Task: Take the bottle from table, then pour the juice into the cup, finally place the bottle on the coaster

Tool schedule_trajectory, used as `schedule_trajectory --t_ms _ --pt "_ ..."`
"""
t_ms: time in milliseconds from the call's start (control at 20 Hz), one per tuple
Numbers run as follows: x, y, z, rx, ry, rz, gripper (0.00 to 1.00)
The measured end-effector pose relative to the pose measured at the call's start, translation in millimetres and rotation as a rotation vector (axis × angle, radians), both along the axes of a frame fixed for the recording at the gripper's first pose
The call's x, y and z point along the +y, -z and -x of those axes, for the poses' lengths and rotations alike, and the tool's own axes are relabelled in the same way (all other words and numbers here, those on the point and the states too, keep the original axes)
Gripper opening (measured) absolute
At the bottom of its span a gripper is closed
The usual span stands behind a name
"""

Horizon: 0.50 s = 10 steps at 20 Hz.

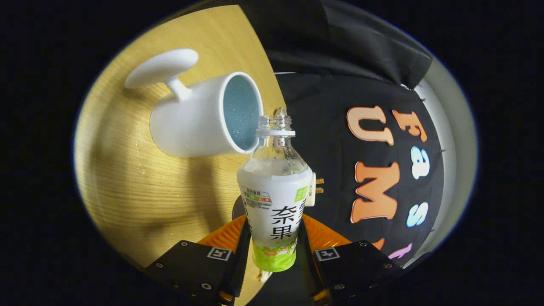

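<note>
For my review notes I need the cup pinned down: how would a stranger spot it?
Start at the light wooden table. Beyond the clear plastic bottle clamped in the gripper stands a white ceramic cup, its rim next to the bottle's open neck. Its pale blue inside and round, flat-topped knob handle set it apart.

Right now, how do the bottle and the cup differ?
The bottle is clear plastic with a printed label; the cup is plain white, bluish inside. The bottle sits clamped in the tool; the cup rests on the wooden table. The bottle's mouth is narrow, the cup's wide. Both are open-topped.
</note>
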<state>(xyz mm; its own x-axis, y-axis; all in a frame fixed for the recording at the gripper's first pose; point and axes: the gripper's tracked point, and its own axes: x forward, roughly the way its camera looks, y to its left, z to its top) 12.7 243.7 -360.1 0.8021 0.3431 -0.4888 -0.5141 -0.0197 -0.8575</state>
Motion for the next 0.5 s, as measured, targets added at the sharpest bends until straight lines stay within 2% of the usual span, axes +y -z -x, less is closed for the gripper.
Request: schedule_trajectory --t_ms 150,500 --pt "5 11 4 0.148 0.061 -0.121 0.57" --pt "22 -5 -27 0.28 0.212 -0.428 0.58"
